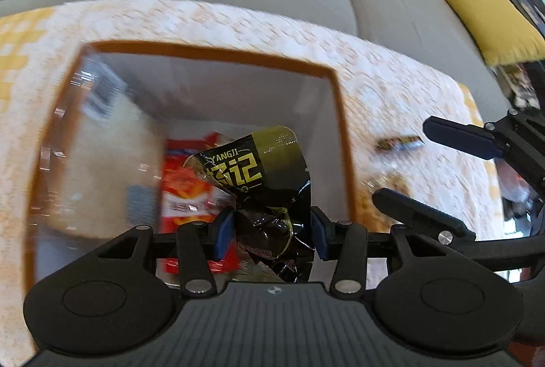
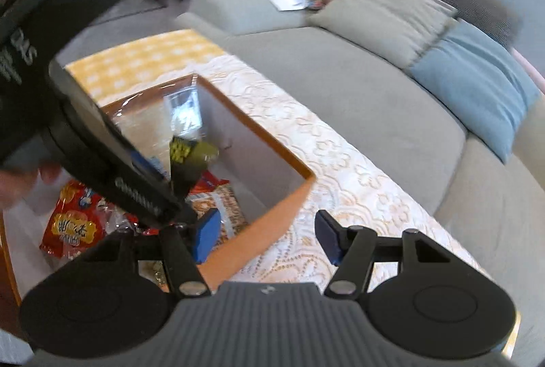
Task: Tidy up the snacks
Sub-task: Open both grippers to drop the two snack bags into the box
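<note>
Jaws of the left gripper [image 1: 271,229] are clamped on a crinkly black-and-gold snack bag [image 1: 259,176], hanging over the orange-rimmed box [image 1: 218,52] on the tabletop. Right gripper [image 2: 267,236] jaws are apart, nothing between them. Two red packets [image 2: 73,225] show in the box, plus one small dark bar [image 1: 398,143] outside.

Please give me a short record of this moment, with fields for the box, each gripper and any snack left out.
box: orange-rimmed box on the lace cloth, snacks inside
left gripper: left gripper over the box, shut on the black and gold packet
right gripper: right gripper open, empty, over the box's corner
left out: small dark packet on the cloth
</note>
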`<state>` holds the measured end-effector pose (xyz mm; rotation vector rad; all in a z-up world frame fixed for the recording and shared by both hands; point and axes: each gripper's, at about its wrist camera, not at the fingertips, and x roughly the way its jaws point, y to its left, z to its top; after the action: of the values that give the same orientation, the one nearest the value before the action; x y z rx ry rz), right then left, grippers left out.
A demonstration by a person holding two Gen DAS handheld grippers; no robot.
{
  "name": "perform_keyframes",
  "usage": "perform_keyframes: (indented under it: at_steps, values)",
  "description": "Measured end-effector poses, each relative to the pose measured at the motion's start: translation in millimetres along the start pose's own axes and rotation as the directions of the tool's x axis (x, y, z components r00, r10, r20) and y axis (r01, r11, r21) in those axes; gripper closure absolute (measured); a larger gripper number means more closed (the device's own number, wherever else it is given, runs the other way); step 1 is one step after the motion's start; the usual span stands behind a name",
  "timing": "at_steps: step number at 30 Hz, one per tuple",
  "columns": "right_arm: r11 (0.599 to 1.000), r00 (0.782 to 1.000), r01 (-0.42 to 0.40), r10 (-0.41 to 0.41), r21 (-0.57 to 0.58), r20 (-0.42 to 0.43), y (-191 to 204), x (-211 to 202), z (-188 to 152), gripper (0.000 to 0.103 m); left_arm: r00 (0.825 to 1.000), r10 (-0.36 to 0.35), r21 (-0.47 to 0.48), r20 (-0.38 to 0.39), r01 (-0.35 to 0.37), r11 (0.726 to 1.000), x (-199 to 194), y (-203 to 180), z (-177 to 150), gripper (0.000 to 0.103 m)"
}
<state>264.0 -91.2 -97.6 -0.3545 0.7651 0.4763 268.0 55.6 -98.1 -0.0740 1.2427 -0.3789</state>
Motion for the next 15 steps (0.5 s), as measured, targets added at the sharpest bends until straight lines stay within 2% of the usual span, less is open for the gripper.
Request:
perform_keyframes:
  at_steps: [6,12,15]
  values:
    - [0.994,0.999,0.032,-0.033,0.108,0.010,-3.5,-9.4,-16.8,0.043,0.996,0.016,0.037,-0.087,-0.013,0.999,11.7,-8.5,-14.0,0.049]
    - [0.980,1.000,-0.001,0.002,0.200,-0.005,-1.7,-9.8,-41.7,0.043,0.986,-0.019,0.013,-0.168,0.021,1.000,14.4,-5.1,-31.8,0.049]
    - [0.971,1.000,-0.010,0.016,0.238,-0.023,0.1,-9.9,-54.4,0.043,0.984,-0.001,0.012,-0.179,0.003,1.000,18.1,-5.5,-36.8,0.048]
